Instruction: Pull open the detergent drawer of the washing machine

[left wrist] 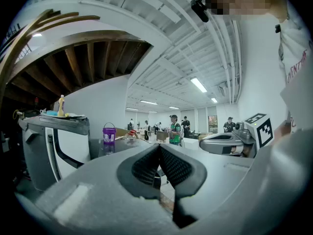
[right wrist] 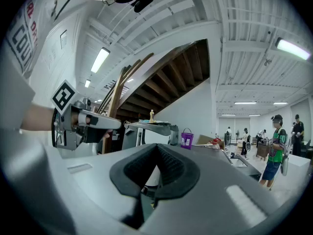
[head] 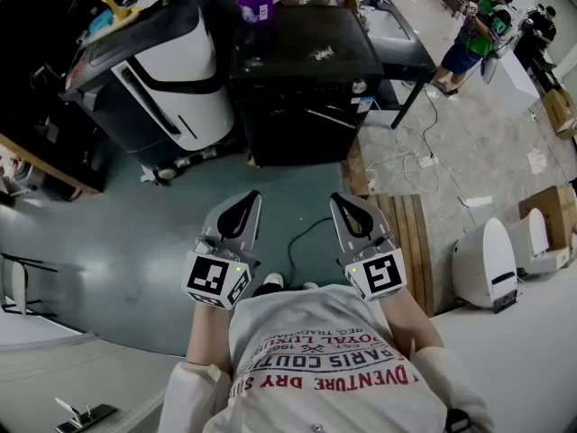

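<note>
Closing the gap to the washing machine (head: 302, 70) is the step in hand as I judge it. The black cabinet stands on the floor (head: 135, 233) at twelve o'clock from both claws and well apart from them. Its front faces me but is so foreshortened from the head view that I cannot pick out the detergent drawer, so nothing shows it pulled yet. A white and grey appliance (head: 171, 70) leans at ten o'clock and should be left alone.

The left claw (head: 251, 196) and the right claw (head: 336, 198) are held level just ahead of my operator's chest. Both are clenched with the pads meeting on nothing.

To do this well I would:
- step in until the upper front edge fills a gripper view;
- find the drawer's lip;
- release one claw and set it squarely over that lip;
- clench it and draw straight back toward six o'clock without twisting, so the drawer does not bind.

The purple bucket (head: 255, 0) on top should not be jolted.

For writing, the shirt (head: 325, 359) reads upside down from here, with "PARIS COUT" and "VENTURE DRY" legible in part. The marker cubes (head: 215, 278) carry only square patterns. The bucket's label is too small to read.
</note>
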`<action>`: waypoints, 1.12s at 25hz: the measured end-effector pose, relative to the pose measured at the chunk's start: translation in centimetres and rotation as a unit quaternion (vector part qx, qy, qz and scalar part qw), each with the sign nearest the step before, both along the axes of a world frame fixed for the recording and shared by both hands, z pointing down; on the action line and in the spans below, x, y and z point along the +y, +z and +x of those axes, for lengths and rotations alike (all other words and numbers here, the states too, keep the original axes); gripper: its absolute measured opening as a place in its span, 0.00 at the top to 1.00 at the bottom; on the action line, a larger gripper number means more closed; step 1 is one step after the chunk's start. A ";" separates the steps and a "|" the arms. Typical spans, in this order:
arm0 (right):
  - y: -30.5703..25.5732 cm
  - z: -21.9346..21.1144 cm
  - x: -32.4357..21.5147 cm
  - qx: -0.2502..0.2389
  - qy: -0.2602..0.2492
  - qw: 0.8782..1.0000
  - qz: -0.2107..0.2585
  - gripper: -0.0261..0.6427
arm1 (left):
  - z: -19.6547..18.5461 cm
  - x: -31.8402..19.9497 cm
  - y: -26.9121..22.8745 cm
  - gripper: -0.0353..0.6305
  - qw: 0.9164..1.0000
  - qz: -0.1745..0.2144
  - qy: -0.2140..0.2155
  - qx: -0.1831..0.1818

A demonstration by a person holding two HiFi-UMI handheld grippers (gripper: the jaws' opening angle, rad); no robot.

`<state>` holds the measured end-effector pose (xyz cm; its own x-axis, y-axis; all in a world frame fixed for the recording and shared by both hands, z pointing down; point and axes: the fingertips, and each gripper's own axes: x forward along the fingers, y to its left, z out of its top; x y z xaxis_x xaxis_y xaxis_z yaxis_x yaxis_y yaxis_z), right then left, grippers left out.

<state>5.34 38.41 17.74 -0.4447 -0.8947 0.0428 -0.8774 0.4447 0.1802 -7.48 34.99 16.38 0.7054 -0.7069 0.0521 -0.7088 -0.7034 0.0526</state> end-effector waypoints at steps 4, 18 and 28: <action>0.0 0.3 0.1 0.001 -0.001 1.000 0.000 0.96 | 0.2 0.1 0.1 0.94 1.000 -0.001 -0.001 0.001; 0.6 2.9 0.6 -0.009 0.003 1.000 -0.006 0.96 | 2.9 0.4 0.7 0.92 0.999 -0.011 -0.016 0.029; 2.5 5.1 -1.6 -0.029 -0.010 0.999 -0.028 0.96 | 3.7 -1.7 2.0 0.47 0.996 -0.043 -0.049 0.056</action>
